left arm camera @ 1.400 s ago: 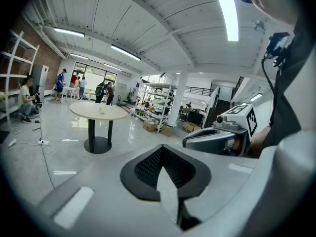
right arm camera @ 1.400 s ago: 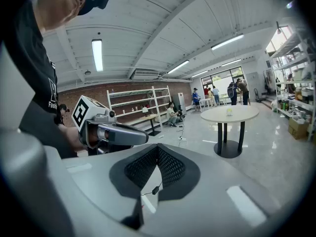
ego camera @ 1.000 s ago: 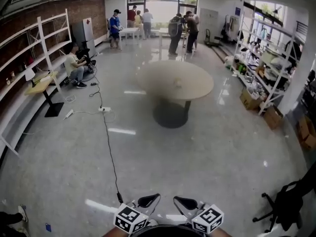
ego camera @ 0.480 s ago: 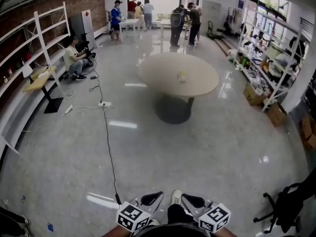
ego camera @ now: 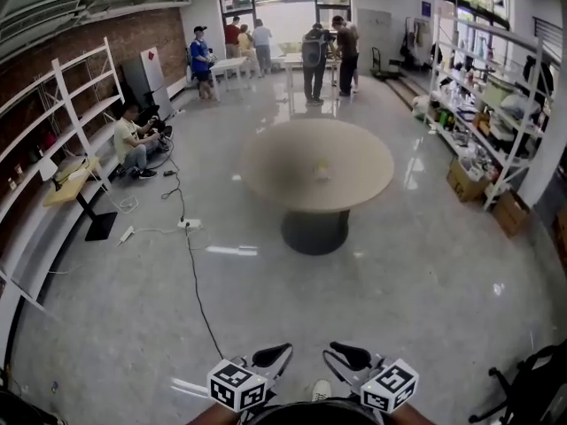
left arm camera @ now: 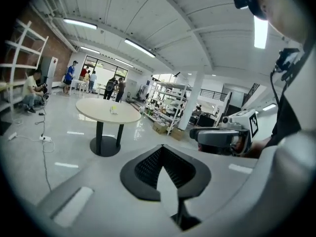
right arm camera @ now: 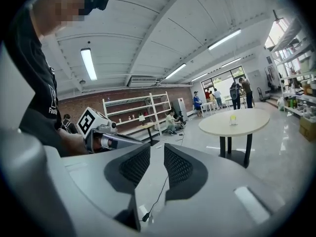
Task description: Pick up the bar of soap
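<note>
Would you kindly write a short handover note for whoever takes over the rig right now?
Left gripper: shut, empty.
Right gripper: jaws have just been opening and stand apart, with nothing between them.
Soap: presumably the small yellowish thing on the round table, across the floor from both grippers. It is too small to be sure.
Done: nothing picked up yet.
Left: walk to the table, grasp the soap, lift it.

Little can be read. White print on the person's black shirt (right arm camera: 51,110) seems to begin "Fa"; the rest is too small. A red label (ego camera: 156,57) on the grey cabinet (ego camera: 149,73) and a blue wall sign (ego camera: 426,9) are illegible. The cube (ego camera: 237,386) on the left gripper (ego camera: 282,352) and the one on the right gripper (ego camera: 333,352) bear only square markers.
</note>
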The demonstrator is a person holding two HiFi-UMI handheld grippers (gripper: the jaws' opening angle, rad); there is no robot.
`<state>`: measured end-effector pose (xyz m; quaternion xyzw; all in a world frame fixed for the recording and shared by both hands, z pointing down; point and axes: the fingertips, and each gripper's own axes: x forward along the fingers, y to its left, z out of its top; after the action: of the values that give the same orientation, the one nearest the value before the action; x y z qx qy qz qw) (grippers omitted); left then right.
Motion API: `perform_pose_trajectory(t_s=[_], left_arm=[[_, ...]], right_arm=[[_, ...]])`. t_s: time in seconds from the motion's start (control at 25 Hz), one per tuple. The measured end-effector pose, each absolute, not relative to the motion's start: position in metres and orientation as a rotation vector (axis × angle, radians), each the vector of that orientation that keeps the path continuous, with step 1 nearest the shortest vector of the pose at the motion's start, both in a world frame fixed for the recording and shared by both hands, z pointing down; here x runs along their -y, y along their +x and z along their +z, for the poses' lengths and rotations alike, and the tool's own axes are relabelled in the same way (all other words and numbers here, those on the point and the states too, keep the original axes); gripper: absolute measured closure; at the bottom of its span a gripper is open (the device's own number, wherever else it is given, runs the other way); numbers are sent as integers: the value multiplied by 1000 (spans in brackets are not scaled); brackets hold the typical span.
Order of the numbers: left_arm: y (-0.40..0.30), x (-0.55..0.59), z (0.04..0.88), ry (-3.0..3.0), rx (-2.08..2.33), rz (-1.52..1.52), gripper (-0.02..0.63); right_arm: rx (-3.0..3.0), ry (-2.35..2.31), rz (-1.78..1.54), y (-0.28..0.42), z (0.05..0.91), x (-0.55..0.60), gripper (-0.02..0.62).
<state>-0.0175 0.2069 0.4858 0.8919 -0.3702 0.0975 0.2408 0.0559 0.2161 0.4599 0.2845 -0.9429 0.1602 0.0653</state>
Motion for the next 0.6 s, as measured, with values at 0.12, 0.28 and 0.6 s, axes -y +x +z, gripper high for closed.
perform_pose_trajectory(t_s=[0.12,0.28,0.6], left_arm=[[9,-155,486,2473,999,232,598],[25,-106,493,2528,1031,344,598],[21,-11,518,2463,986,411,598]], right_arm=[[2839,864,447,83,468,-176,488],[2786,848,514,101,494,-136,474],[2715,859,605,92,517,-30,537]])
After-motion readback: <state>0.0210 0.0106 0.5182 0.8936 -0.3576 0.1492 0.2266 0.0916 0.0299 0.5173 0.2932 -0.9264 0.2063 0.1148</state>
